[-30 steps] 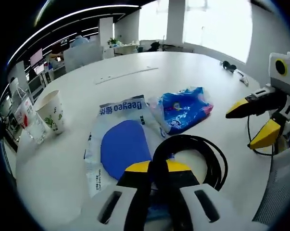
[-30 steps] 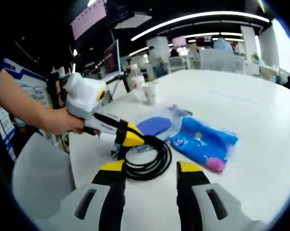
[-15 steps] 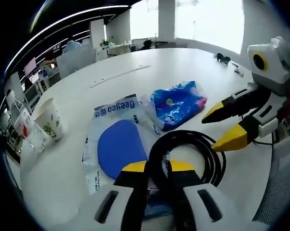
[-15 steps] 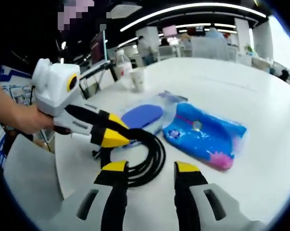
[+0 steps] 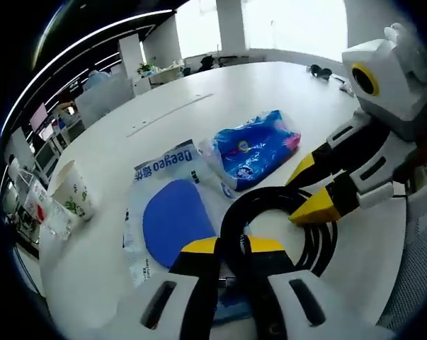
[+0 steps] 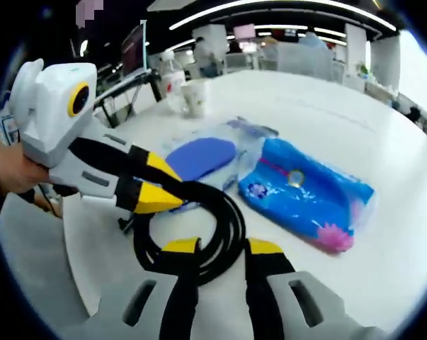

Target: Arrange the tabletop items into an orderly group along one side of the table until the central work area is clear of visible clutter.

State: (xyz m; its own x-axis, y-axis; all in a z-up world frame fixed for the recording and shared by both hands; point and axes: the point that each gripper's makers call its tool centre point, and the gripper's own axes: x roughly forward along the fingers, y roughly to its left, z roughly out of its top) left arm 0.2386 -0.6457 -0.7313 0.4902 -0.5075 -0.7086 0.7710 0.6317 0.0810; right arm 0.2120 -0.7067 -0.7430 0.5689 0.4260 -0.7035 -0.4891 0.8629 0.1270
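Observation:
A black coiled cable (image 5: 314,246) lies on the white table (image 5: 199,99) close in front of me. My left gripper (image 5: 232,246) is shut on the coil's near edge. My right gripper (image 5: 291,202) reaches in from the right, open, with its yellow tips at the coil's far side. In the right gripper view the cable (image 6: 229,216) runs between the open jaws of my right gripper (image 6: 223,246), and the left gripper (image 6: 183,193) grips it from the left. A blue tissue pack (image 5: 254,147) (image 6: 309,195) and a clear bag holding a blue pad (image 5: 174,216) (image 6: 200,156) lie beyond the coil.
A printed paper cup (image 5: 73,190) (image 6: 194,98) stands near the table edge beside a plastic bottle (image 6: 172,76). Dark small items (image 5: 319,69) sit at the far side. A person's hand (image 6: 8,177) holds the left gripper. Office desks lie beyond the table.
My right gripper has come in closer to the coil, until the cable lies between its jaws, which have narrowed slightly. The left gripper has kept its hold on the cable.

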